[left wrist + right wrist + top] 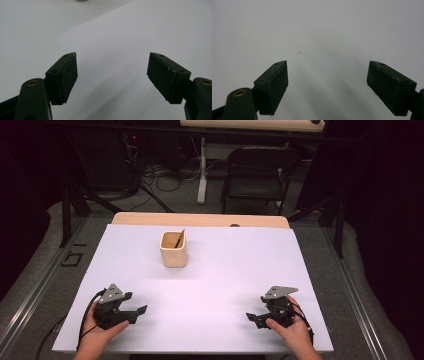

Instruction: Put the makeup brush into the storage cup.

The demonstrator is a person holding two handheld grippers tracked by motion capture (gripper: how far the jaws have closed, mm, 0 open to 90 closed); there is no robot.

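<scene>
A white sheet (pixel 225 285) covers most of the worktop (pixel 200 219), whose bare wooden strip shows along the far edge, and on the sheet's far half stands a cream square cup (pixel 174 249) with a thin dark stick (pixel 179 239) leaning inside it, possibly a pen or brush. Near the front edge, well apart from each other and from the cup, the left gripper (pixel 135 314) and right gripper (pixel 256 318) rest in the person's hands, fingers spread apart and pointing inward. Behind the worktop stands a dark folding chair (pixel 256 175) on the floor among cables.
</scene>
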